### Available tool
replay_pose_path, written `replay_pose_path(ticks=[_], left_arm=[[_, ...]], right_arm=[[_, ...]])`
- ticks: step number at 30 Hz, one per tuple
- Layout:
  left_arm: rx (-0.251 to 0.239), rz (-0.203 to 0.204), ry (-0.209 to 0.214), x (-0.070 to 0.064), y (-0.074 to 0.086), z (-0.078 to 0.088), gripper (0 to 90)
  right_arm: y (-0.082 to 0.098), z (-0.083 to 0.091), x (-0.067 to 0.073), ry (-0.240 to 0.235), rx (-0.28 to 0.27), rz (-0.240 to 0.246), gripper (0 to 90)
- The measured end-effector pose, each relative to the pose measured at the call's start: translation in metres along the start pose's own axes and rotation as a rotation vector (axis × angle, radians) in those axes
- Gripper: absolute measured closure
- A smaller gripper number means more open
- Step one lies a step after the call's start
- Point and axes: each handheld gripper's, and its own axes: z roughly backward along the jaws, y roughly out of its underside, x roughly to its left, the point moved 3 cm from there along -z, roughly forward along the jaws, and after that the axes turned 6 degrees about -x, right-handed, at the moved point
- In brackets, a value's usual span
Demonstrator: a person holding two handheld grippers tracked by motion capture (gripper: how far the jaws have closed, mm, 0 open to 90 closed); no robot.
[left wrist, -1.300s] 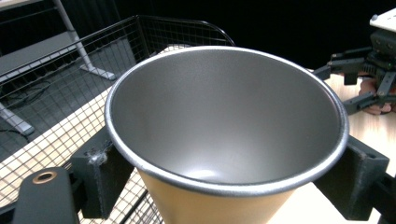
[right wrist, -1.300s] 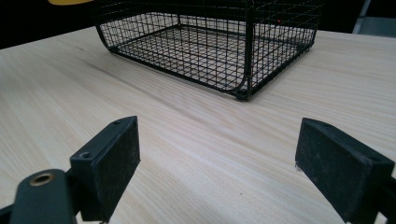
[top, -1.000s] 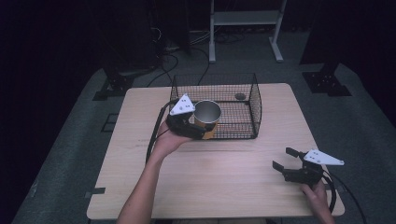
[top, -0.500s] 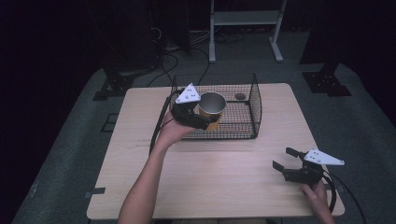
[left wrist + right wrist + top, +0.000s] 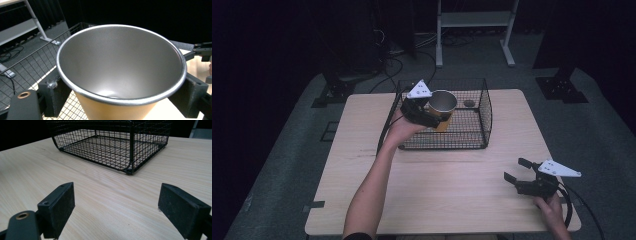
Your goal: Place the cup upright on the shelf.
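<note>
Left hand-held gripper (image 5: 432, 114): clamped on the metal cup (image 5: 442, 105), one pad on each side of the cup wall just under the rim. In the left gripper view, cup (image 5: 120, 67) upright to slightly tilted, silver inside, orange-tan outside, mouth facing the camera.

Cup position, high view: raised over the wire basket (image 5: 484, 112), above the basket's near-left part, at roughly 11 o'clock from worktop centre. Contact between cup and basket floor: cannot be told.

Wire basket: black mesh, open top, standing on the far half of the worktop (image 5: 452, 185) at 12 o'clock. Small dark round object (image 5: 469, 103) lying on the basket floor toward the far side, at about 2 o'clock from the cup. In the right gripper view, basket (image 5: 110, 142) ahead at 12 o'clock, well apart from the pads.

Right hand-held gripper (image 5: 518, 171): jaws spread wide, nothing between them. Located near the worktop's near-right corner, at about 4 o'clock from centre, pointing toward 10 o'clock. In the right gripper view, right hand-held gripper (image 5: 115, 202) low over bare wood grain.

Left forearm (image 5: 369, 190): entering from 6 o'clock, extended toward the basket.
</note>
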Motion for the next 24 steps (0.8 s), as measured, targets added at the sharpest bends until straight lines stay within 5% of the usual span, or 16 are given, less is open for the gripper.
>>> replay_pose_path(ticks=[10,24], left_arm=[[0.019,0.03,-0.003,0.017,0.004,-0.022,14.4],[0.03,0.02,0.033,0.027,0.0,-0.048,14.4]], right_arm=[[0.0,0.0,0.0,-0.004,-0.002,-0.005,12.9],[0.0,0.001,-0.001,-0.011,-0.009,-0.015,12.9]])
